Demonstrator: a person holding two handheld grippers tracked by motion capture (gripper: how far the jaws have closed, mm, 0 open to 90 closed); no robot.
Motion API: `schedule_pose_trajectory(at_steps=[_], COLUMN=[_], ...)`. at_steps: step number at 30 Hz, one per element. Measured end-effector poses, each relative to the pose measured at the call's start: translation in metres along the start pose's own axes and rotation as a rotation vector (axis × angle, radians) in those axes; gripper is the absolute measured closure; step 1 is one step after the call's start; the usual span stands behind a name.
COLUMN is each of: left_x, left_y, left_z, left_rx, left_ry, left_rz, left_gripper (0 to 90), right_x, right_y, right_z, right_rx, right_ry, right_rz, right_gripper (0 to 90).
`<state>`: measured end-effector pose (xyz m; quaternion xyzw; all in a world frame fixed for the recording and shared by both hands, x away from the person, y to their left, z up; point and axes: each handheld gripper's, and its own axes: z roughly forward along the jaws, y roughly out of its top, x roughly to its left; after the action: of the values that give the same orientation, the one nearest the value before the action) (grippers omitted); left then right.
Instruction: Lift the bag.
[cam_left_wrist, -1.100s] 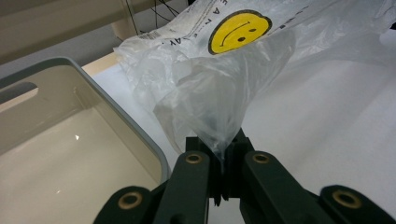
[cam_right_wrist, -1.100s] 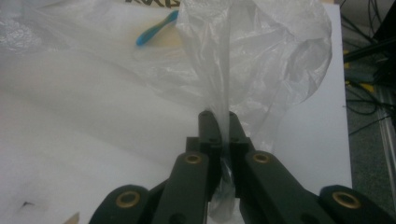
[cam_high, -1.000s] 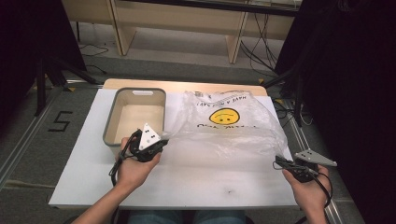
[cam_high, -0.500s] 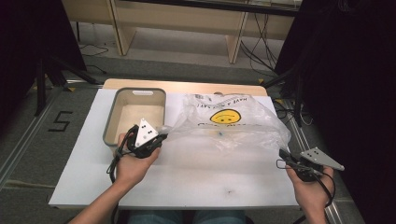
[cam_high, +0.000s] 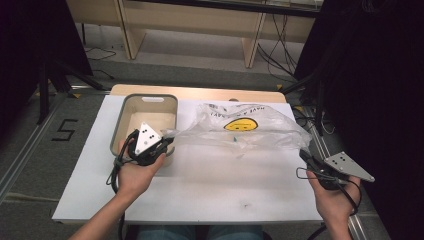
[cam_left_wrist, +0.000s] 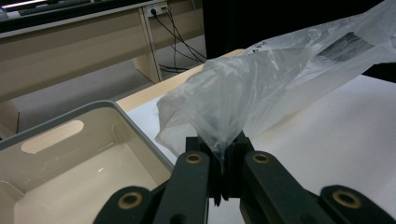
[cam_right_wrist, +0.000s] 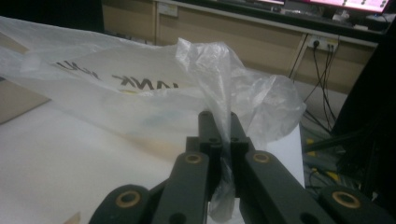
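Observation:
A clear plastic bag (cam_high: 245, 131) with a yellow smiley face and black lettering is stretched above the white table (cam_high: 210, 190) between both hands. My left gripper (cam_high: 168, 140) is shut on the bag's left end, close to the tub's right wall; the left gripper view shows the film (cam_left_wrist: 243, 88) bunched between the closed jaws. At the table's right edge my right gripper (cam_high: 304, 156) is shut on the bag's right end, where crumpled film (cam_right_wrist: 224, 79) rises out of the closed jaws.
An empty beige tub (cam_high: 120, 127) with a handle slot stands on the table's left rear, under my left hand. A wooden board (cam_high: 200, 93) runs along the far edge. Beyond it are desk legs and cables (cam_high: 280, 55) on the floor.
Both hands have risen a little, lifting the bag's ends off the table so the film is tauter. The left hand has shifted toward the tub.

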<state>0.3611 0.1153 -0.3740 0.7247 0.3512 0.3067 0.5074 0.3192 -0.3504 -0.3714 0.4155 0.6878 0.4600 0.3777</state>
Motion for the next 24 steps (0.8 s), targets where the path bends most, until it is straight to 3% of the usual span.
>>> schedule_pose_trajectory(at_steps=[14, 24], left_x=[0.016, 0.028], left_y=[0.015, 0.015], left_z=[-0.016, -0.018], left_rx=[-0.073, -0.085], left_ry=[0.049, 0.089], left_rz=[-0.03, -0.06], left_gripper=[89.3, 89.3], right_x=[0.007, 0.018], right_y=[0.029, 0.058], right_z=[0.002, 0.007], right_rx=[-0.106, -0.196], right_ry=[0.016, 0.019], right_rz=[-0.04, -0.065], right_gripper=[90.0, 90.0])
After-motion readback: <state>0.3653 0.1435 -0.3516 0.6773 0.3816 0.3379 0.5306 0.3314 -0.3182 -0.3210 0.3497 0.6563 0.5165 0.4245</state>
